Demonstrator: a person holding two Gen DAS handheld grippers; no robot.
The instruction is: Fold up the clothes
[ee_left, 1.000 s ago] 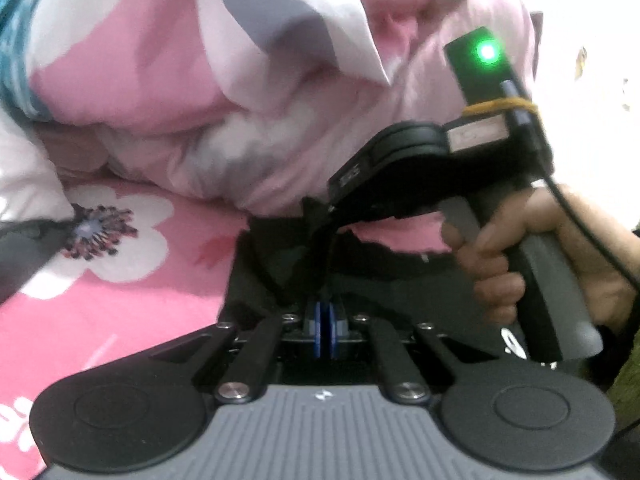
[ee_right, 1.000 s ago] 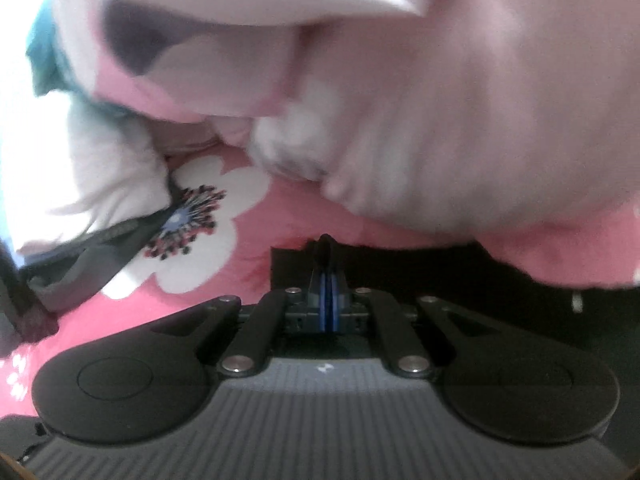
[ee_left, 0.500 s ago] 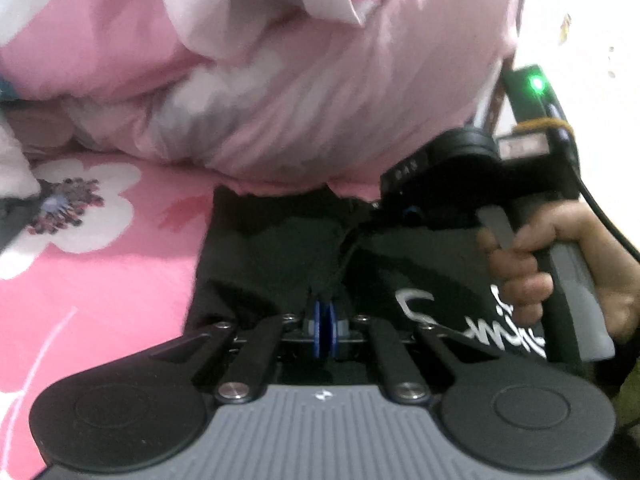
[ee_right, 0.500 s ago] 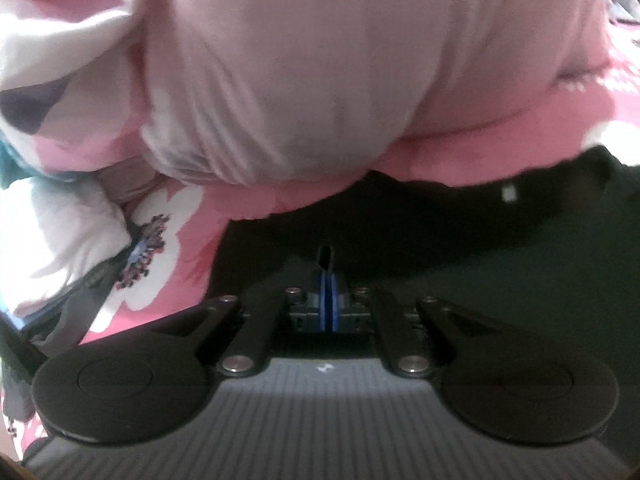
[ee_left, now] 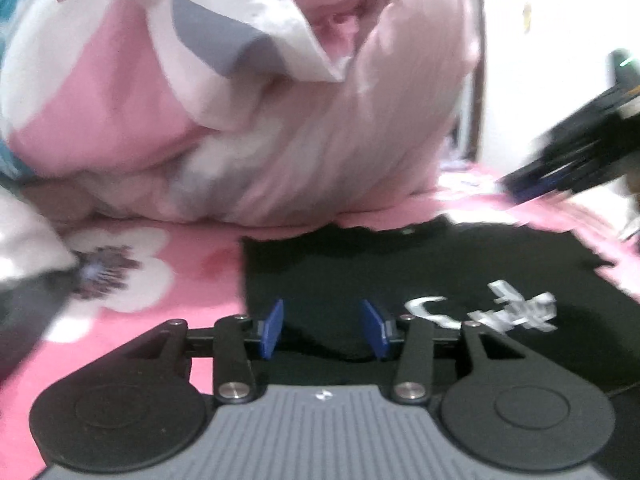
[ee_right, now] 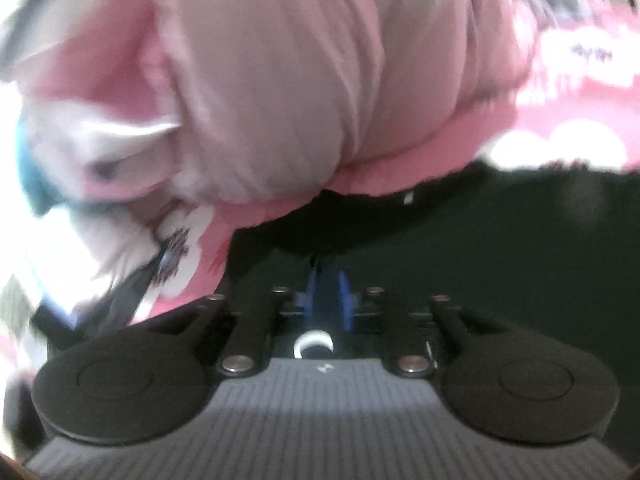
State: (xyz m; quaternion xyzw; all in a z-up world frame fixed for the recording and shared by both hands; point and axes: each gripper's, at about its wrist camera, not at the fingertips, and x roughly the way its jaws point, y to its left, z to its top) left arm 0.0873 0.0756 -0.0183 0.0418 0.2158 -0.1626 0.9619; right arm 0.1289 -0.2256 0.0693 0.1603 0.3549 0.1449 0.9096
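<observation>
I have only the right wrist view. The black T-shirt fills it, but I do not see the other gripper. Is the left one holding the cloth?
Observer: No. The left gripper is open, its blue fingers spread above the black T-shirt, with nothing between them.
Operator: Does the shirt lie flat there?
Observer: Mostly flat, with its white print facing up.
Operator: Where does my gripper appear?
Observer: The right gripper shows blurred over the pink bedsheet, past the shirt's far corner.

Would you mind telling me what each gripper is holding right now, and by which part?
The left gripper is open and holds nothing. The right gripper looks nearly shut over the black shirt, but blur hides whether it pinches any cloth.
</observation>
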